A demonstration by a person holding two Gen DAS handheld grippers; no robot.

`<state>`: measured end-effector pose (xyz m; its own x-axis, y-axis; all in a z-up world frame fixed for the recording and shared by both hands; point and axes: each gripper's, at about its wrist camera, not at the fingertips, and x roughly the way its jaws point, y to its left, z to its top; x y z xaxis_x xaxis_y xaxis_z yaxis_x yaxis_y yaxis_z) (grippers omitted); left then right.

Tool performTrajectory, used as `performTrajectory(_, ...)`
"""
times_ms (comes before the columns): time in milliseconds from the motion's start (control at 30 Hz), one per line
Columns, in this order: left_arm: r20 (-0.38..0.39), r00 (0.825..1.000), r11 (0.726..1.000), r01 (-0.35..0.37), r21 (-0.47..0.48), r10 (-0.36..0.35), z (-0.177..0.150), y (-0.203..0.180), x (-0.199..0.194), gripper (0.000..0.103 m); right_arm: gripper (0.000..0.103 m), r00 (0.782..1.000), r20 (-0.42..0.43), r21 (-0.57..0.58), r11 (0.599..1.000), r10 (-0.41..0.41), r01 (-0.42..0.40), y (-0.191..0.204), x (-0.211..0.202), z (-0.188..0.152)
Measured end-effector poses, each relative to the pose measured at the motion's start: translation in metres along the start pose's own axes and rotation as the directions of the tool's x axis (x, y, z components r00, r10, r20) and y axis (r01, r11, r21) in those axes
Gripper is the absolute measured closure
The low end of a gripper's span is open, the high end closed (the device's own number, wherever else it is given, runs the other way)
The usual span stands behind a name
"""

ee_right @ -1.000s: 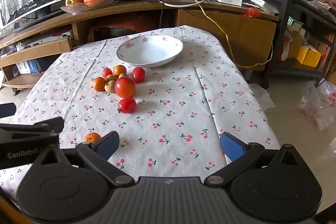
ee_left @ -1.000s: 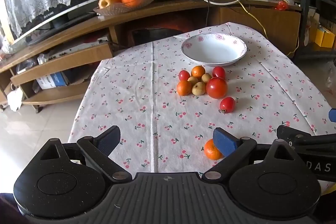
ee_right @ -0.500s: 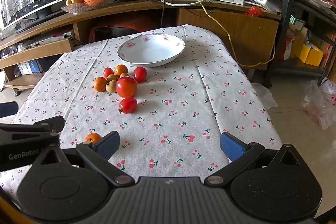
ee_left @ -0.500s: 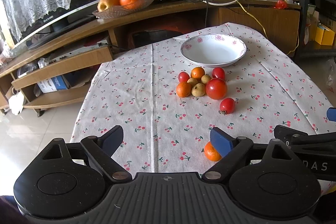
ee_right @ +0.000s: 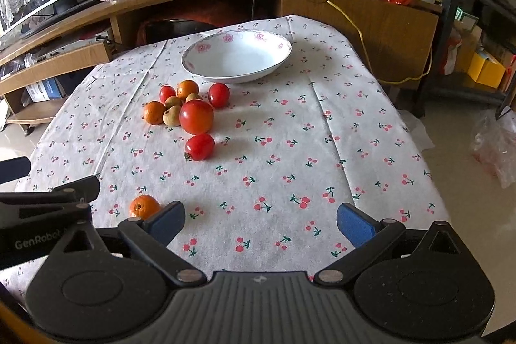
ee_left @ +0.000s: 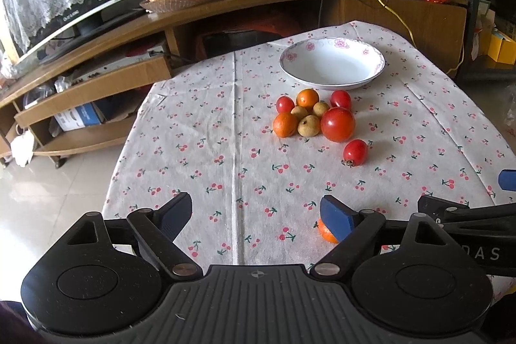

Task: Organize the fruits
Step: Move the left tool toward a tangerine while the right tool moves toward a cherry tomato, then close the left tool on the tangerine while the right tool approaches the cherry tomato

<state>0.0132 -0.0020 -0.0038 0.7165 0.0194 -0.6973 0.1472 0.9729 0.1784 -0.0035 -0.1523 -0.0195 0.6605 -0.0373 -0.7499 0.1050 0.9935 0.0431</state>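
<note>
— Which fruit sits closest to a claw?

— The lone small orange (ee_right: 144, 206), near the counter (ee_right: 322, 124) edge. It lies at about one o'clock of the left claw (ee_left: 258, 215), partly hidden behind its right pad, and at about ten o'clock of the right claw (ee_right: 261, 223), just beside its left pad.

— Both claws?

— Spread wide, holding nothing.

— And the rest?

— The fruit cluster (ee_left: 311, 118) lies at twelve o'clock, just short of the empty bowl (ee_left: 332, 63). The oval tomato (ee_left: 354, 152) points its stem toward seven o'clock. Either claw could probably reach the orange.
</note>
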Motion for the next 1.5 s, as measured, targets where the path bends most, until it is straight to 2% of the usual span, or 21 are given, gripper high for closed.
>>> performTrajectory(900,-0.026,1.0,1.0,0.01,0.012,-0.01,0.001,0.001,0.011,0.019,0.009,0.999,-0.036,-0.007,1.0,0.026,-0.026,0.007,0.012,0.002)
performTrajectory(1500,-0.048,0.997,0.999,0.053,0.008,-0.052,-0.003,0.009,0.019,0.023,0.023,0.993,-0.067,-0.053,0.993,0.101,-0.104,0.017,0.02,0.004)
